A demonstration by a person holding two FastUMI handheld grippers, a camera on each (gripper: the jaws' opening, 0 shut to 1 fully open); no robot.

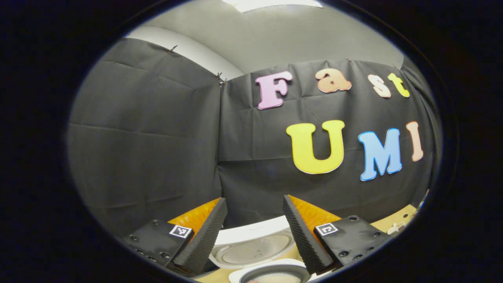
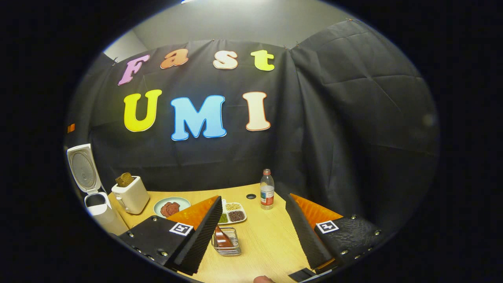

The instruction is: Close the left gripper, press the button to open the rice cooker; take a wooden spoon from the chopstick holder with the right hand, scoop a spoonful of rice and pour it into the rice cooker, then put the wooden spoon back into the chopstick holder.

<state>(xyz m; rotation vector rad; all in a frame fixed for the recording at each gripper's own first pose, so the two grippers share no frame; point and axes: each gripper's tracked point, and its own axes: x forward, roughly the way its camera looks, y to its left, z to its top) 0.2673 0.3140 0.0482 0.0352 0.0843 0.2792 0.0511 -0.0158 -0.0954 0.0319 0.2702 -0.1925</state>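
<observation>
2 grippers (image 1: 254,232) (image 2: 253,232) hover level, fingers spread.

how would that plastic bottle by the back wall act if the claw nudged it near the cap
The bottle stands upright, tall and narrow on the wooden table, so a high push would likely tip it. It looks clear and mostly empty, so probably light. Once down, its round body may roll.

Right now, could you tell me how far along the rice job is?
Done: the cooker stands open, its lid up. In hand: nothing; the left tool hangs open over the cooker, and the right tool is open above the table. Left: fetching the spoon, scooping, pouring, returning it.
</observation>
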